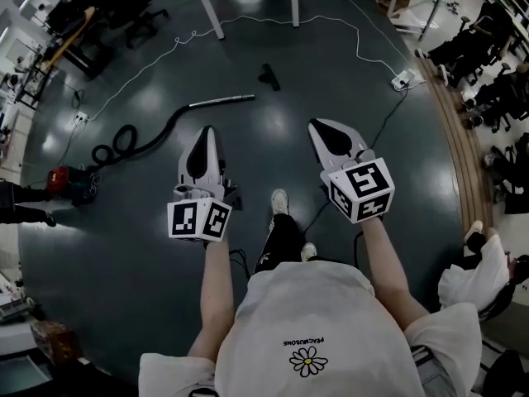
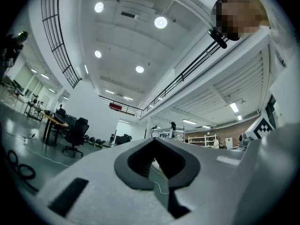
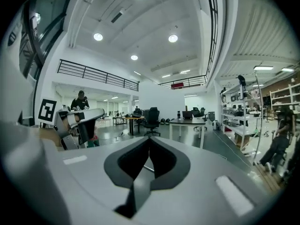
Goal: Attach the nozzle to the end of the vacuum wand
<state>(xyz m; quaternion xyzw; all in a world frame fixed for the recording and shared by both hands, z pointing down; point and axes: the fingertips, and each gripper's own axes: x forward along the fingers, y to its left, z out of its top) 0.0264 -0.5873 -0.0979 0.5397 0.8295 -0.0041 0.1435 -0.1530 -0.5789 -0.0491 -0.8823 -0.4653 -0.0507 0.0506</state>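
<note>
Not started tbh: nozzle [image 1: 269, 76] and wand [image 1: 221, 100] lay apart on the floor [image 1: 124, 238], left gripper [image 1: 207, 131] and right gripper [image 1: 317, 126] fingers clenched, empty.

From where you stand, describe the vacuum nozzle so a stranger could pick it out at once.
Find the white table at the far side of the dark floor. Just nearer than its legs, the nozzle lies alone, beyond the silver wand's free end. It is small, black and stubby; the wand is long and shiny.
</note>
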